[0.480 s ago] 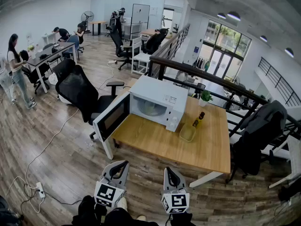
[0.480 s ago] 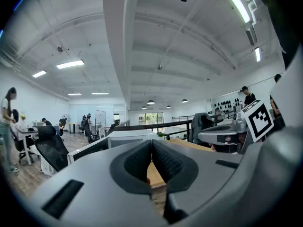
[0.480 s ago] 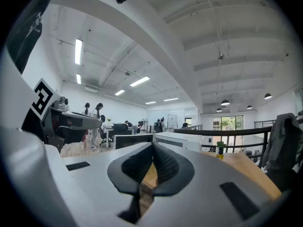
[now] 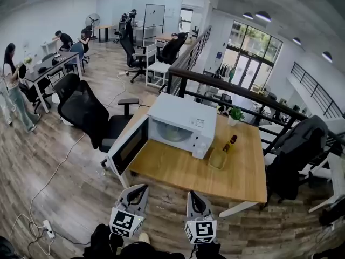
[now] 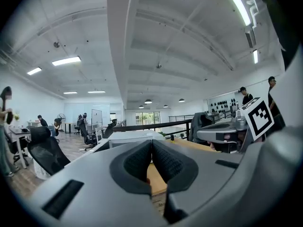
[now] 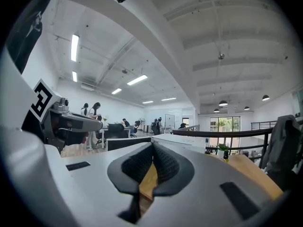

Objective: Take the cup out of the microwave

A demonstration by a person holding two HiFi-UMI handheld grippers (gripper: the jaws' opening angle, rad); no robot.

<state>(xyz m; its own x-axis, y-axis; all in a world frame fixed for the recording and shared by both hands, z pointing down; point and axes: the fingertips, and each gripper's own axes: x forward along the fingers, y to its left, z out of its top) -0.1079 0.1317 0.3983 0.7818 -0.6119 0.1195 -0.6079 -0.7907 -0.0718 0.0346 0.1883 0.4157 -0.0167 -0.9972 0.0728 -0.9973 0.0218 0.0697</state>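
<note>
A white microwave (image 4: 186,120) stands on the wooden table (image 4: 215,174), and its door (image 4: 128,144) hangs open to the left. Something pale and round shows inside the cavity (image 4: 171,131), but I cannot make out a cup there. My left gripper (image 4: 141,188) and right gripper (image 4: 191,195) hover side by side short of the table's near edge, both shut and empty. In the left gripper view the microwave (image 5: 130,137) lies ahead past the shut left gripper (image 5: 151,144). In the right gripper view the right gripper (image 6: 153,148) is shut too, with the microwave (image 6: 177,141) ahead.
A clear container (image 4: 216,158) and a dark bottle (image 4: 229,143) sit right of the microwave, with a small potted plant (image 4: 235,114) behind. A black office chair (image 4: 86,115) stands left of the table and another (image 4: 296,155) right. A railing (image 4: 232,88) runs behind. A cable (image 4: 51,177) crosses the floor.
The head view has drifted slightly, so the table sits a touch lower in the picture. Both grippers hold the same place and stay shut.
</note>
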